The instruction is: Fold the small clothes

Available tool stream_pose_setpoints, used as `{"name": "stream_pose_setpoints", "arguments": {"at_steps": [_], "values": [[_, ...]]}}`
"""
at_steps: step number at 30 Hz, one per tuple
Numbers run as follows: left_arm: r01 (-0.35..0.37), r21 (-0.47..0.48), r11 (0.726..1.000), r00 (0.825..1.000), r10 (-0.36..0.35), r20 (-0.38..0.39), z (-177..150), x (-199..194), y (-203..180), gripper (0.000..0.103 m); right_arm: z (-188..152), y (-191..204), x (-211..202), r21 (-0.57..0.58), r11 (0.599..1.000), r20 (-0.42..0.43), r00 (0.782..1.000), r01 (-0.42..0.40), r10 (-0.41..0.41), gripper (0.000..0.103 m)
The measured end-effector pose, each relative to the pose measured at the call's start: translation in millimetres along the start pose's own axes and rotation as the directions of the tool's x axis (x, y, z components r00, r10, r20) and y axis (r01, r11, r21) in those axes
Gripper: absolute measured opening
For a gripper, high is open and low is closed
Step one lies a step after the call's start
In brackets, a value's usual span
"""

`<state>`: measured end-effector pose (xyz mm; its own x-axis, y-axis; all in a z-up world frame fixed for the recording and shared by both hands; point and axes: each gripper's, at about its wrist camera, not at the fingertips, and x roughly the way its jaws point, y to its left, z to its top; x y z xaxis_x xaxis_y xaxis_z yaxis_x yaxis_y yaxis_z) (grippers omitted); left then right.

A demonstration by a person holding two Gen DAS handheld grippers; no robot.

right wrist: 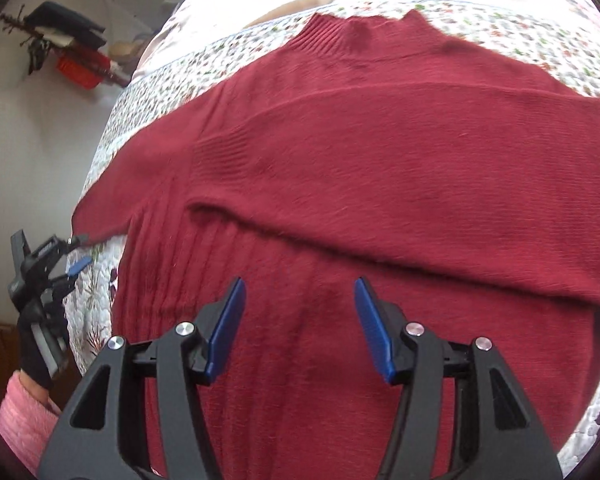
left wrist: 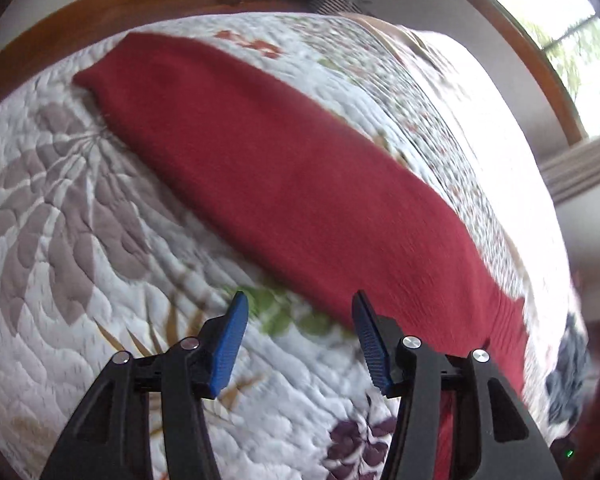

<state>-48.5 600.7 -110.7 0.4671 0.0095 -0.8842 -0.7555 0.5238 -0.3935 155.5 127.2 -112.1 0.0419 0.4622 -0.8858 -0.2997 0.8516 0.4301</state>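
Blue-padded fingers of the right gripper stood spread apart and empty, directly above the ribbed body of a red sweater lying flat on the bed's floral quilt. One sleeve lay folded across the chest ahead of it. Off to its left, the left gripper also hung released, holding nothing, over the quilt just beside the outstretched sleeve.

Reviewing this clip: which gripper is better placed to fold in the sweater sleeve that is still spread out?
Left, probably. The left gripper, open, hovers by the outstretched sleeve on the quilt. The right gripper, also open, sits over the sweater body.
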Motion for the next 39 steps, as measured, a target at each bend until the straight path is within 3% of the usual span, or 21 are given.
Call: {"name": "stream_pose_setpoints", "arguments": {"at_steps": [6, 14, 16, 18, 21, 24, 31, 39], "values": [[0.124, -0.186, 0.975, 0.992, -0.117, 0.049, 28.3, 11.2, 41.9, 0.053, -4.2, 8.8, 14.8, -0.009, 1.0, -0.017, 1.0, 0.017, -0.017, 0.056], [0.152, -0.246, 0.957, 0.986, -0.131, 0.101, 55.8, 18.6, 64.8, 0.053, -8.7, 14.0, 25.5, -0.029, 0.998, -0.024, 0.998, 0.056, -0.057, 0.058], [0.156, -0.261, 0.953, 0.985, -0.13, 0.115, 59.6, 16.9, 67.5, 0.048, -9.7, 13.6, 26.5, -0.029, 0.998, -0.024, 0.998, 0.058, -0.058, 0.058], [0.142, -0.268, 0.953, 0.986, -0.111, 0.127, 68.5, 19.0, 67.7, 0.03, -10.7, 13.2, 26.7, -0.028, 0.998, -0.025, 0.998, 0.058, -0.059, 0.058], [0.132, -0.256, 0.958, 0.986, -0.102, 0.13, 73.9, 18.9, 69.0, 0.013, -12.6, 11.4, 25.1, -0.027, 0.998, -0.025, 0.998, 0.059, -0.06, 0.057], [0.146, -0.216, 0.965, 0.981, -0.114, 0.156, 75.1, 10.2, 61.1, 0.008, -13.4, 10.7, 24.3, -0.026, 0.998, -0.025, 0.998, 0.059, -0.06, 0.057], [0.216, -0.066, 0.974, 0.966, -0.203, 0.162, 61.9, -7.6, 8.1, 0.007, -17.2, 7.3, 14.7, -0.024, 0.998, -0.018, 0.998, 0.056, -0.057, 0.057], [0.341, 0.06, 0.938, 0.933, -0.346, 0.095, 25.9, -13.7, -72.9, 0.007, -20.5, -5.7, -4.6, -0.003, 0.998, 0.013, 0.998, 0.061, -0.061, 0.057]]}}
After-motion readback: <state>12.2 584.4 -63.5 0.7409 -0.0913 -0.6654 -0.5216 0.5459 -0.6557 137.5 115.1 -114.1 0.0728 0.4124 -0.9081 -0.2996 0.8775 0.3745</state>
